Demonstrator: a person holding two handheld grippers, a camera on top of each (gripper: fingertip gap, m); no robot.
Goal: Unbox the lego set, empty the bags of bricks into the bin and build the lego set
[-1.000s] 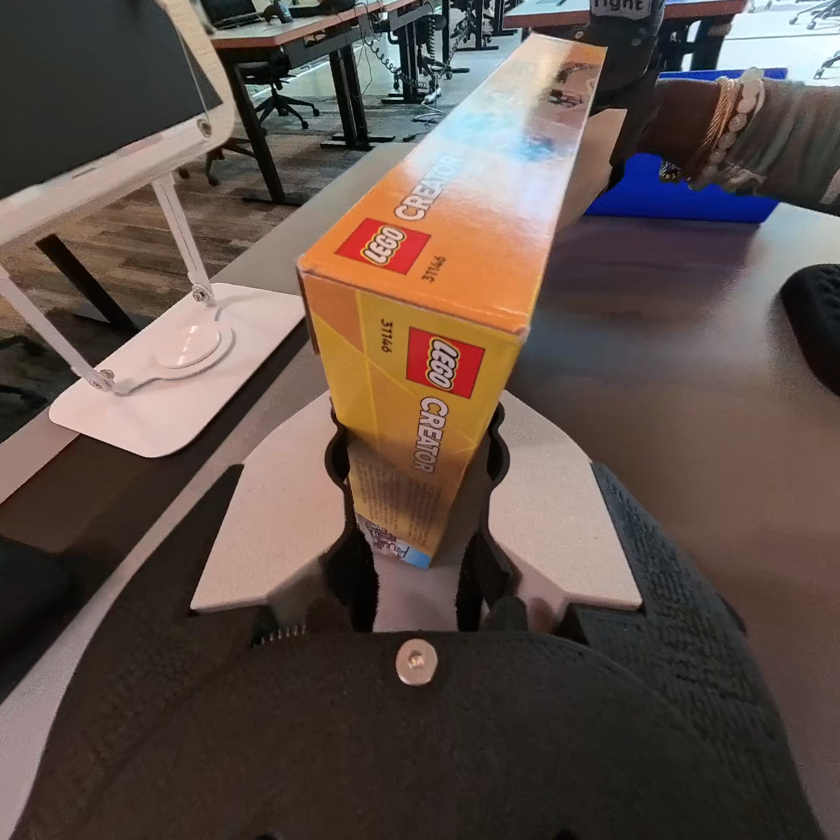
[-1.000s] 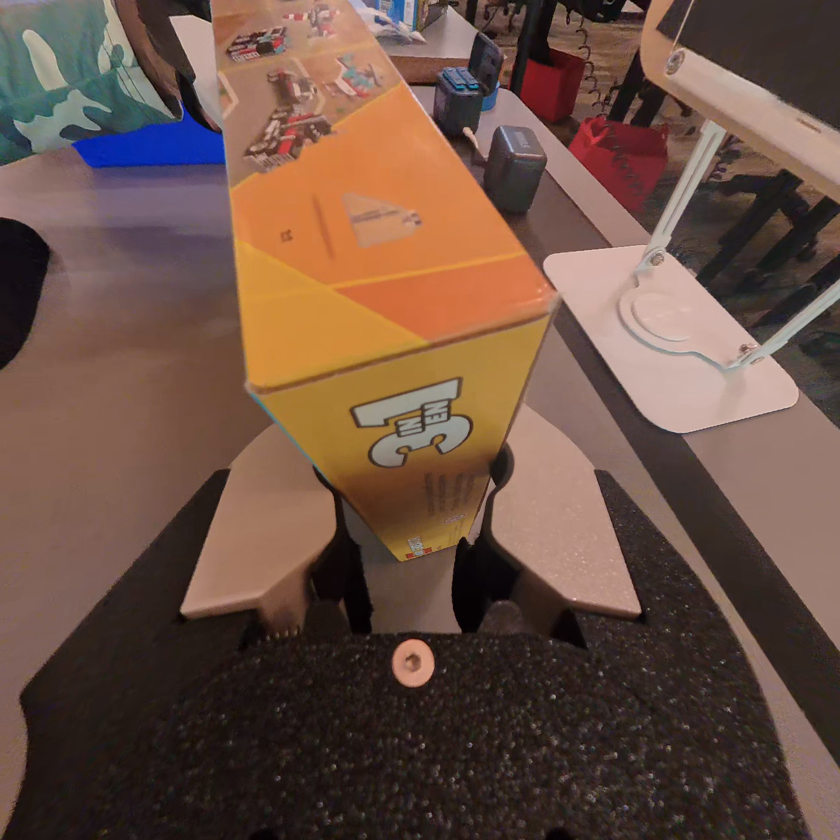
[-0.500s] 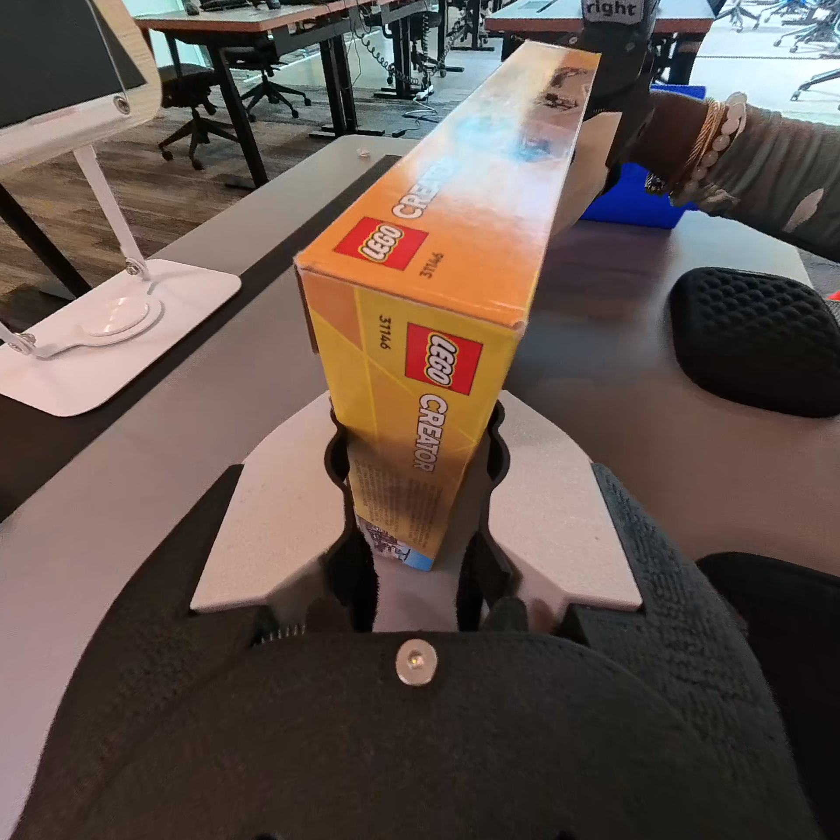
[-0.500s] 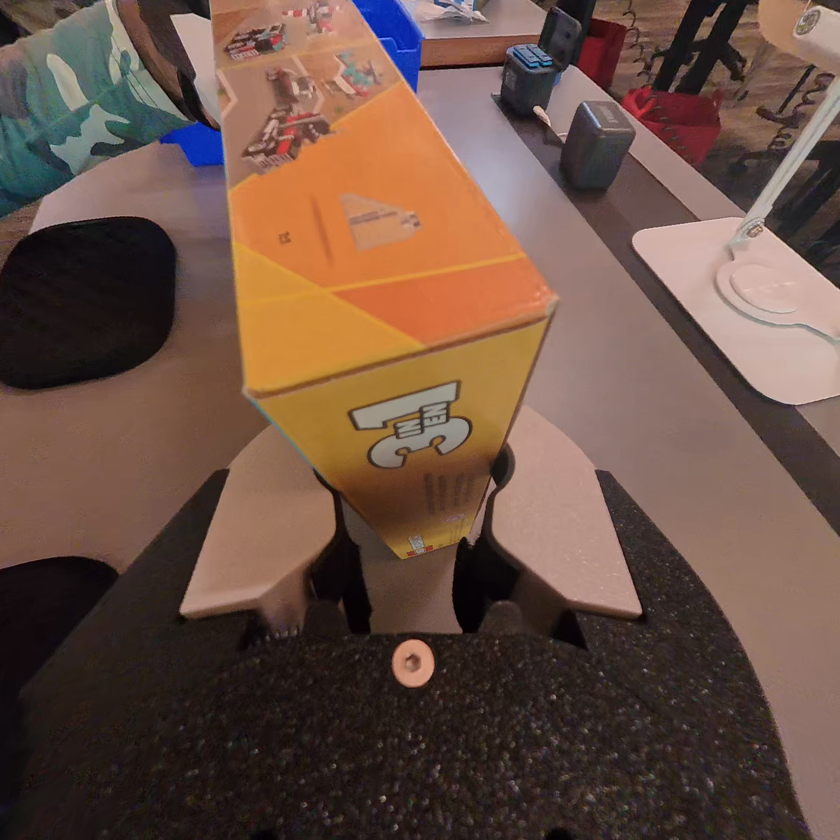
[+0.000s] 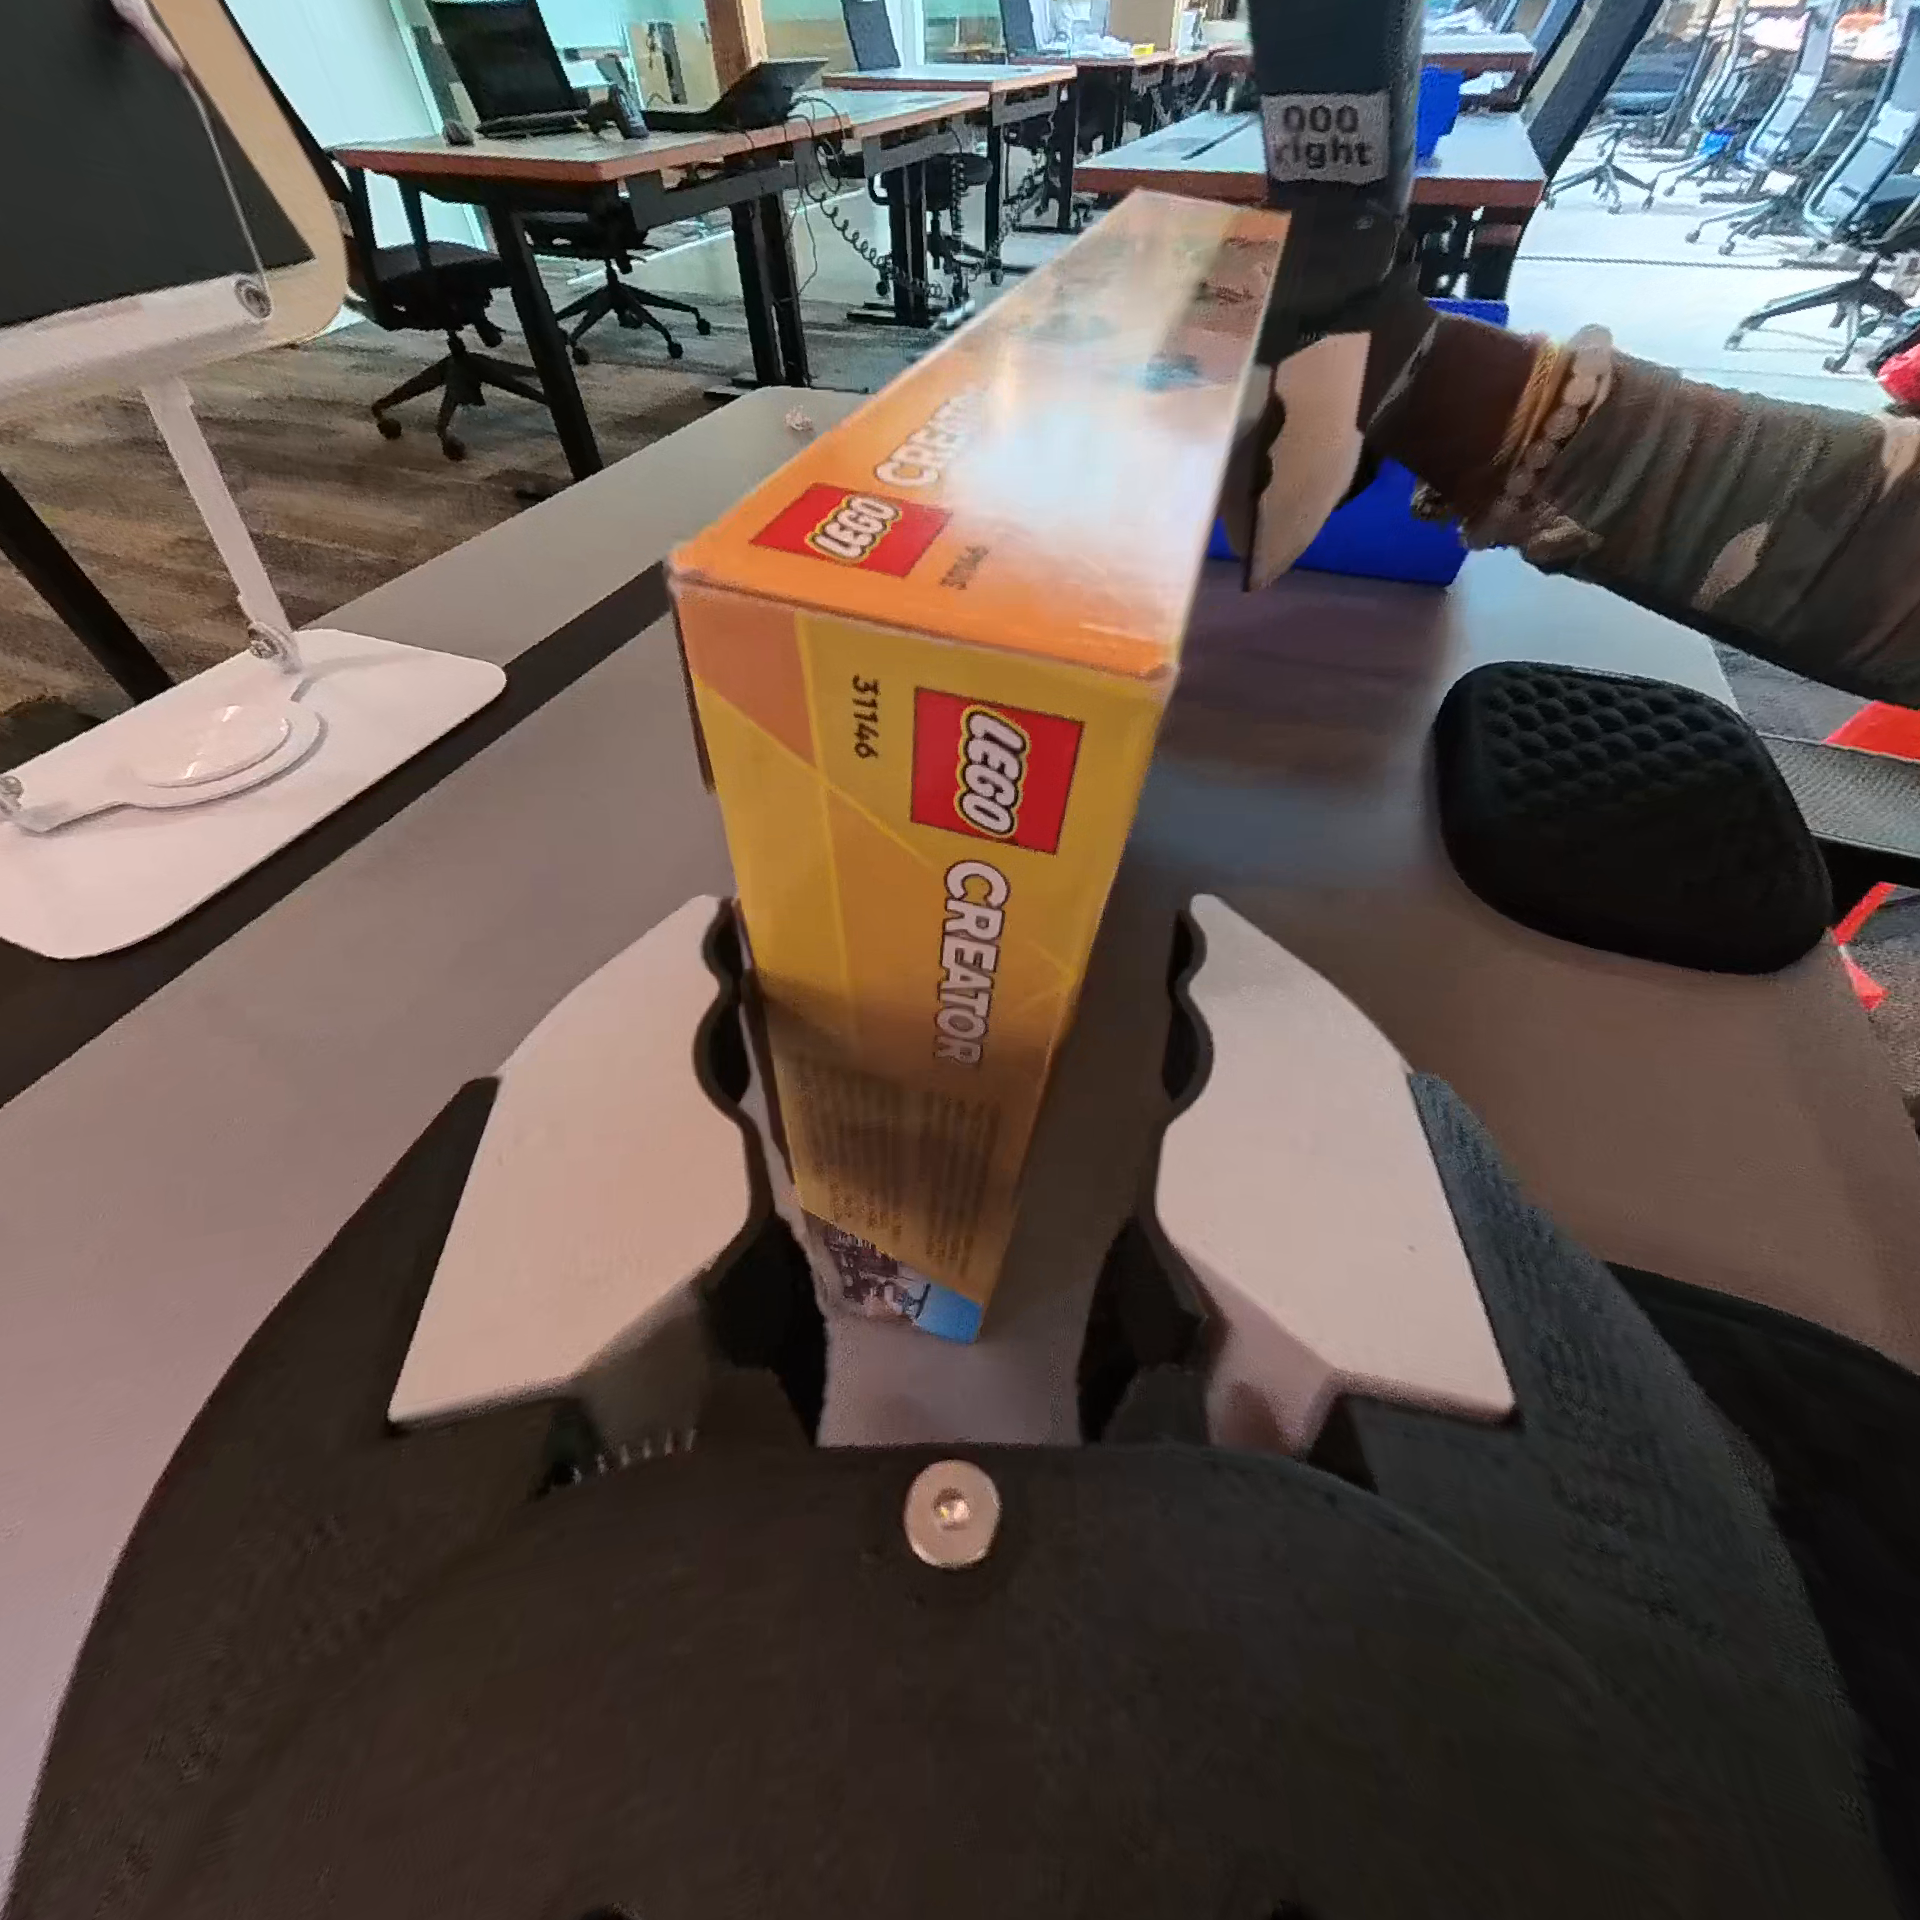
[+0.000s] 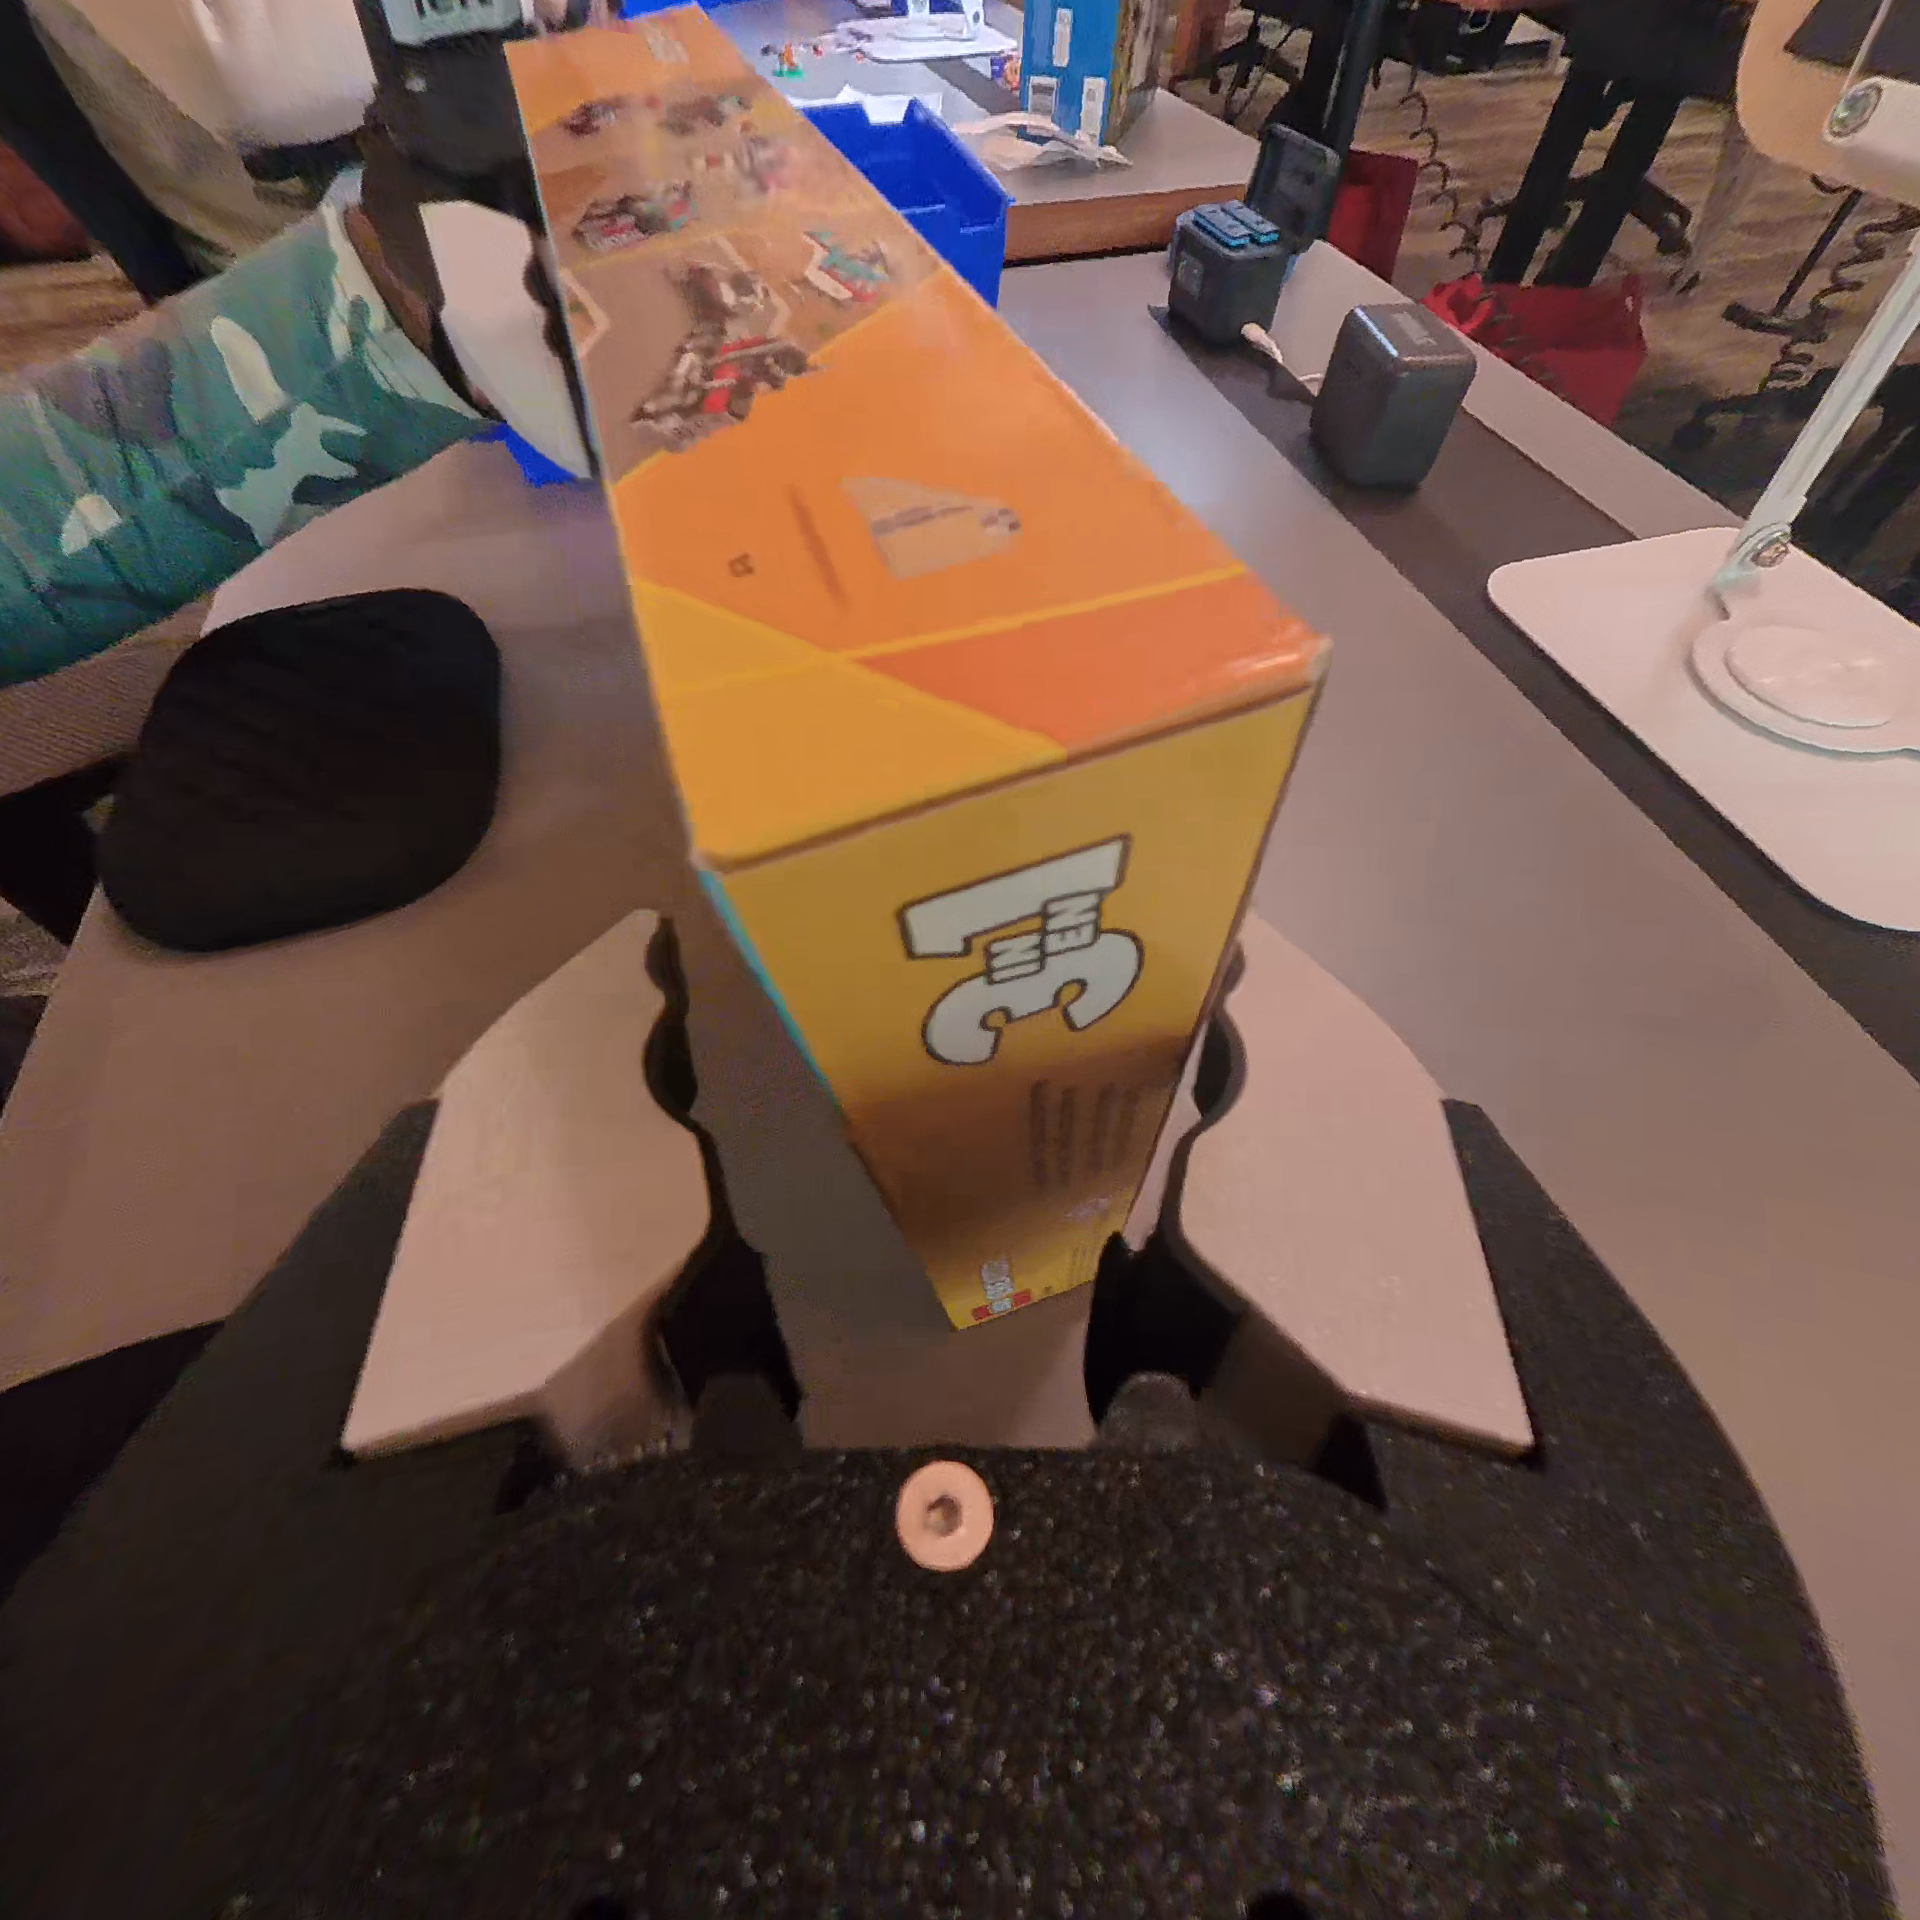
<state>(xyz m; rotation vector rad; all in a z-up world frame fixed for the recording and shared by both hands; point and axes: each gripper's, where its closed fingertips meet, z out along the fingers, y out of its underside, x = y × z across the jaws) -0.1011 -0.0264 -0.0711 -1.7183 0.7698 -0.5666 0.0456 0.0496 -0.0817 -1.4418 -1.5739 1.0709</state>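
Grey plastic fingers point(image 5: 603, 1143) of left gripper point(image 5: 956, 914) spread slightly, flanking one end of long orange-yellow cardboard lego box point(image 5: 966, 790): touching on one side, just clear on the other. Likewise right gripper point(image 6: 948, 925) at opposite end. Seemingly stood on narrow edge on grey table point(image 5: 364, 1039), steadied endwise for opening a flap. Blue plastic bin point(image 6: 914, 177) waiting beyond.

Bright daylight fills the room behind in the left view. A white shine sits on the box point(image 5: 1049, 457) top. The right view is dimmer. Edges bend and blur.
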